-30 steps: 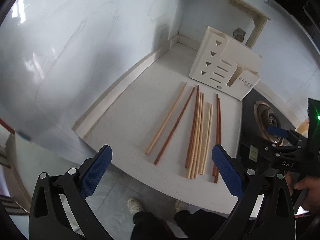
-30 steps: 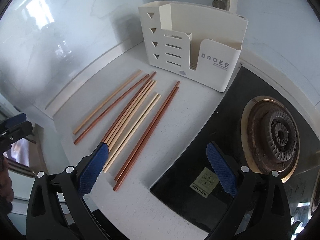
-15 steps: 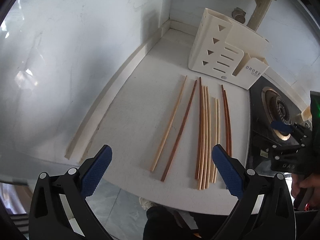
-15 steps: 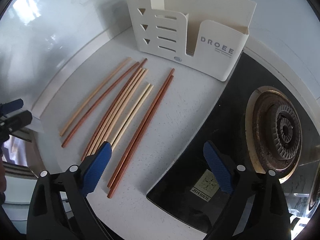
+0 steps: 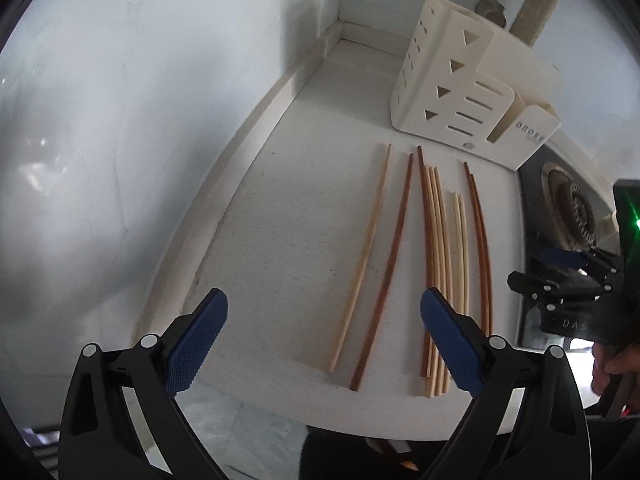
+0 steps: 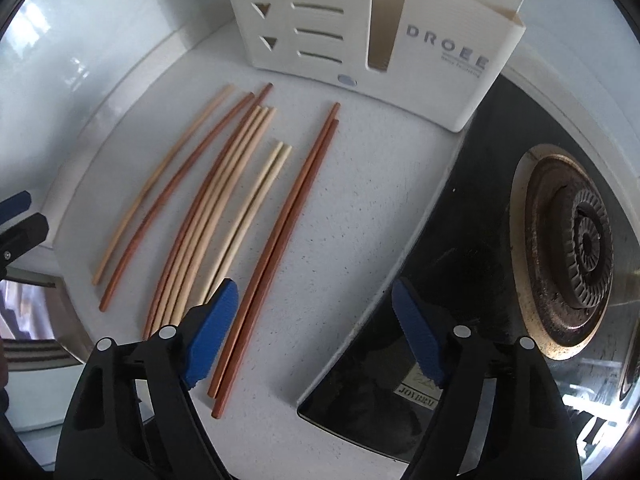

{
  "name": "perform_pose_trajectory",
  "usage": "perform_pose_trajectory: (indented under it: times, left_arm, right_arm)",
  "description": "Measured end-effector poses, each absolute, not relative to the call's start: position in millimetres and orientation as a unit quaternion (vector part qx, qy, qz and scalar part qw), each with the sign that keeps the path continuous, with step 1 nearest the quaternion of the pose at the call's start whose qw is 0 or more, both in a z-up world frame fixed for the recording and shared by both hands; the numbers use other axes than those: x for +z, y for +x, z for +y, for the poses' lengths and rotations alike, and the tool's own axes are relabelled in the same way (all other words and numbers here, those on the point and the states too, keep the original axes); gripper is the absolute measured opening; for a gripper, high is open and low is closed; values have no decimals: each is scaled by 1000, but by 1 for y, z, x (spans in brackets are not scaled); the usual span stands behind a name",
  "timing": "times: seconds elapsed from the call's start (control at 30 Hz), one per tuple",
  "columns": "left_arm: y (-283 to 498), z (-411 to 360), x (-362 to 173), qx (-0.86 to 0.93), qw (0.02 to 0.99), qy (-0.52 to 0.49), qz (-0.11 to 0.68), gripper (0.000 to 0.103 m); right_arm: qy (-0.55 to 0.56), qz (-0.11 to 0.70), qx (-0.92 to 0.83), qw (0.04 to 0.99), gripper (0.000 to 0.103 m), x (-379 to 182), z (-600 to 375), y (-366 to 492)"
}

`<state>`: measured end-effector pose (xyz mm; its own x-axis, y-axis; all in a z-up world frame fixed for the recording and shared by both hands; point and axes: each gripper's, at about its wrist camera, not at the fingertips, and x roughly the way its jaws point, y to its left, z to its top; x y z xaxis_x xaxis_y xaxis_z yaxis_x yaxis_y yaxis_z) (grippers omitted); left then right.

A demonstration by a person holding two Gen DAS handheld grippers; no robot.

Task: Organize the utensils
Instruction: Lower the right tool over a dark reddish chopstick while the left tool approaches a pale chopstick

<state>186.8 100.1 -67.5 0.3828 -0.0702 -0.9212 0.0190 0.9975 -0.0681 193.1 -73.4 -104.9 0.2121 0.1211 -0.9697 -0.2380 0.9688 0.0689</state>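
White countertop (image 6: pixel 352 208) carried loose chopsticks (image 6: pixel 240 200) in front of a cream utensil holder (image 6: pixel 360 20).
Its compartments' contents stayed hidden. Left gripper (image 5: pixel 324 336) gaped empty; right gripper (image 6: pixel 316 332), jaws just narrowing, held nothing above the dark pair (image 6: pixel 280 236).

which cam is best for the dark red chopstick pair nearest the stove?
Right wrist. The dark red pair runs full length through the middle of that view, both sticks distinct, with the open right gripper just above its near end. In the left wrist view the same pair sits off to the right, thin and curved, its near end hidden behind the finger.
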Motion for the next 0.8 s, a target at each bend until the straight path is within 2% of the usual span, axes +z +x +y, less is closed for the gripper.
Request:
perform_pose_trajectory:
  times: [0.27,0.57,0.7,0.8]
  left_arm:
    - [200,88,-73,-47,831,16,553,95]
    - [209,91,-81,-49,830,16,556,95]
    - [211,94,-84,-52,829,9,557,95]
    - [214,97,-83,-53,830,5,555,95]
  right_arm:
    - [-44,645,97,757,74,-118,-70,200]
    - [-44,662,84,743,73,-132,-64,206]
    - [-53,671,73,736,67,-136,-54,214]
    - [-56,679,65,729,67,-139,-51,219]
